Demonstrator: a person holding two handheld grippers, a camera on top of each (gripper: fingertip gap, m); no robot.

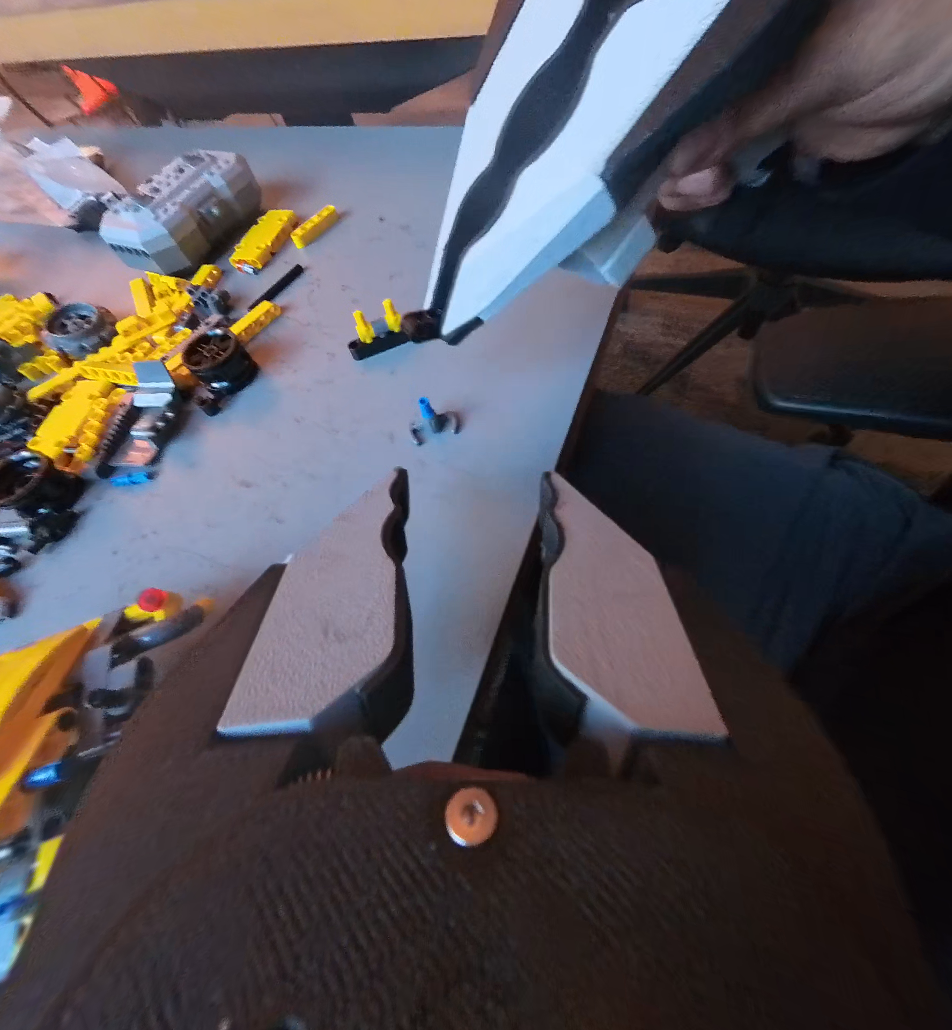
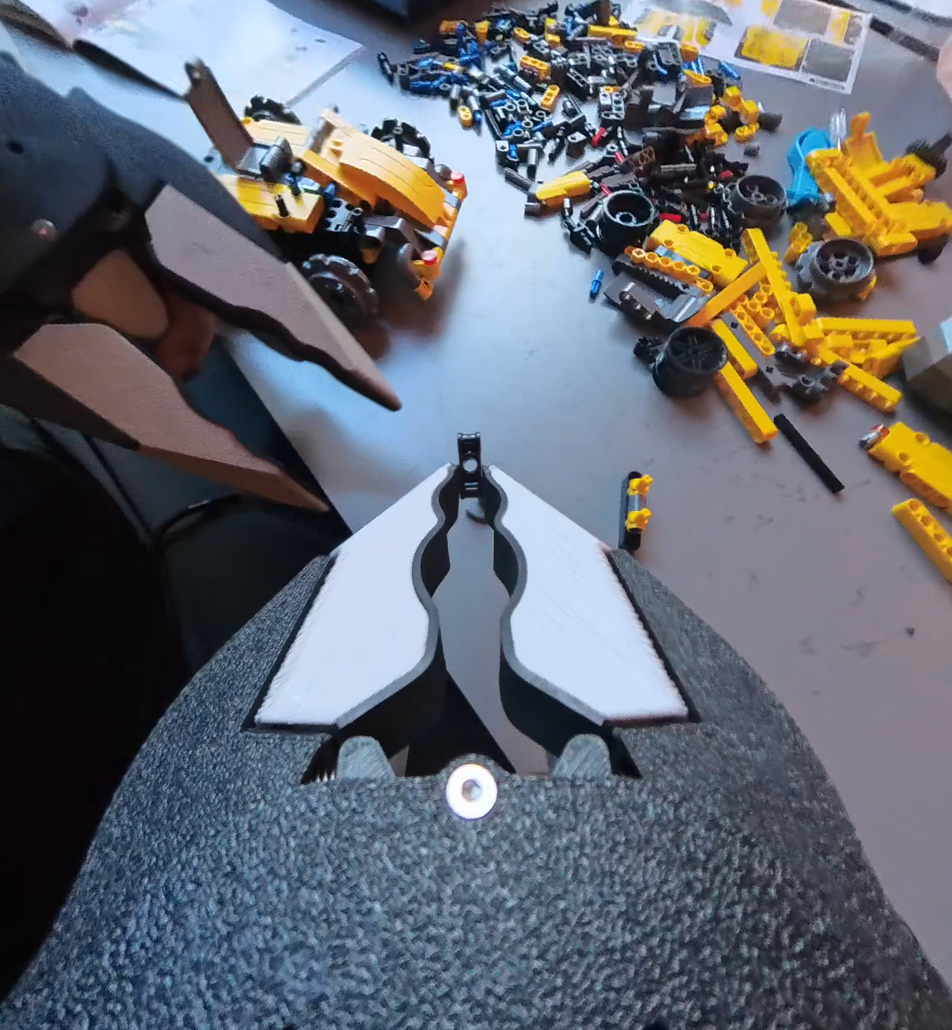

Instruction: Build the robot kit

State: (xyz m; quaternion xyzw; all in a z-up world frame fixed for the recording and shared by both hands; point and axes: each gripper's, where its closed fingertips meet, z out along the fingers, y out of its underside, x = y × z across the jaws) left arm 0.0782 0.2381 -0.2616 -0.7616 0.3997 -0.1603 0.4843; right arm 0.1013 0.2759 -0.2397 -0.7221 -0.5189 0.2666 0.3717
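Observation:
My right gripper (image 2: 469,474) has white fingers and is shut on a small black connector piece (image 2: 469,454), held just above the grey table (image 2: 518,362). It also shows in the left wrist view (image 1: 434,329), with the connector (image 1: 420,326) at its tip. A short black beam with two yellow pins (image 2: 635,507) lies on the table just right of it, also in the left wrist view (image 1: 376,334). My left gripper (image 1: 473,479) is open and empty near the table edge; it shows at the left of the right wrist view (image 2: 359,456). A small blue pin and black bits (image 1: 434,421) lie ahead of it.
A part-built yellow vehicle (image 2: 351,195) stands beyond the left gripper. A large pile of yellow and black parts and wheels (image 2: 741,223) covers the far right. A grey box (image 1: 184,217) and instruction sheets (image 2: 785,44) lie farther off. A person's leg (image 1: 741,529) is beside the table edge (image 1: 590,362). My hands' fingertips stand some 5 cm from each other.

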